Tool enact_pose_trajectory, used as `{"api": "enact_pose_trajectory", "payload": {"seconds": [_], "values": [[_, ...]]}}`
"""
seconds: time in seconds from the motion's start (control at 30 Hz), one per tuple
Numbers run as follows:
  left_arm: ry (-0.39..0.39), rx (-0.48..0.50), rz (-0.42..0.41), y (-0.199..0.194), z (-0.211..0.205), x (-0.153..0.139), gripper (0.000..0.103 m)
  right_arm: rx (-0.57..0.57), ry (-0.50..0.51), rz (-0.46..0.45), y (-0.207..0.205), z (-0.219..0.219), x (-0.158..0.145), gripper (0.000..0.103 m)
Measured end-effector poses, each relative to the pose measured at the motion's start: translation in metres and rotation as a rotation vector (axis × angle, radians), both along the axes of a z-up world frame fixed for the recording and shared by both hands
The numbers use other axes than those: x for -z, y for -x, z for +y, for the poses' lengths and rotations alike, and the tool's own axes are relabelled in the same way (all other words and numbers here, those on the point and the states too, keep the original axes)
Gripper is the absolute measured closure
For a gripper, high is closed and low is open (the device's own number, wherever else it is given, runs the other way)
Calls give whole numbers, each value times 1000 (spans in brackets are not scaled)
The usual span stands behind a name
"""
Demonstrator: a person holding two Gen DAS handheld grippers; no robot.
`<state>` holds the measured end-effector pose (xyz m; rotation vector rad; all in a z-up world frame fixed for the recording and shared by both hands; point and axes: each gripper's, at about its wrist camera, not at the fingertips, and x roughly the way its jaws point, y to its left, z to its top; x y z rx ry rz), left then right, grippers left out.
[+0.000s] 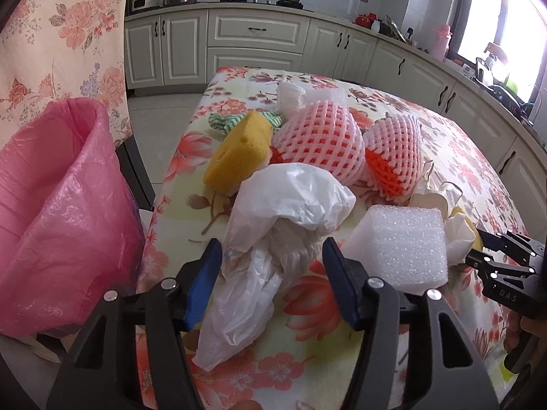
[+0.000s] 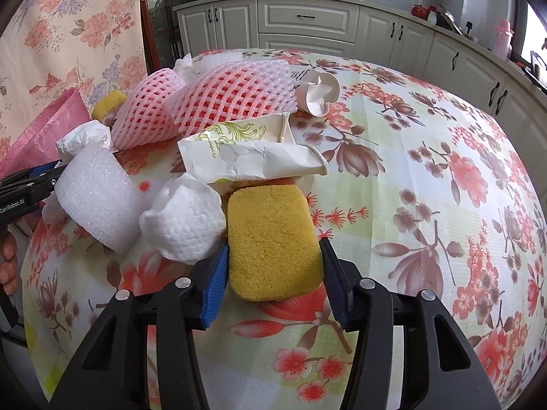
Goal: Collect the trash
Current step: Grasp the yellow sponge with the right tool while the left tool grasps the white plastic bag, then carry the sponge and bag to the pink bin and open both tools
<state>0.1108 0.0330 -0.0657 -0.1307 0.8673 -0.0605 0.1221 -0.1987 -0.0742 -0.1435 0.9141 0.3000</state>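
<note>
I have the left gripper (image 1: 271, 278) clenched on the white plastic bag (image 1: 273, 225) and the right gripper (image 2: 273, 275) on the yellow sponge (image 2: 273, 242), both near the counter's near edge. Next, I judge, lift them into the pink-lined bin (image 1: 58, 205) off the left edge.

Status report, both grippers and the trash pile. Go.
Left gripper around white plastic bag. Right gripper around yellow sponge, pads at its sides. Pink bin bag open, left of table. Foam block and tissue crowd both.

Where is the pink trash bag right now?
The pink trash bag sits at the left edge of the left wrist view, beside the flowered table, near the yellow sponge.
</note>
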Motion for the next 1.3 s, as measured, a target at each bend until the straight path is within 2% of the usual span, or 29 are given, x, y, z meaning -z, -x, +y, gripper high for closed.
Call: {"api": "enact_pose_trajectory", "payload": {"seconds": [0.1,0.2,0.37,0.97,1.17,1.3], "values": [[8,3,30,-2,-1,6,59,-3,-6,-1,2,-1,0,55],[18,7,25,-1,0,4,68,5,-14,-9,3,-3,-2,55],[8,12,2,4,-2,-6,75,16,-29,-25,5,-9,-8,55],[-1,11,-97,30,-6,-48,76,65,-87,-131,16,-32,-50,55],[-10,-8,-140,38,-2,-67,76,43,-104,-169,18,-24,-64,55],[-20,-50,-171,45,14,-80,76,20,-117,-198,18,-13,-76,55]]}}
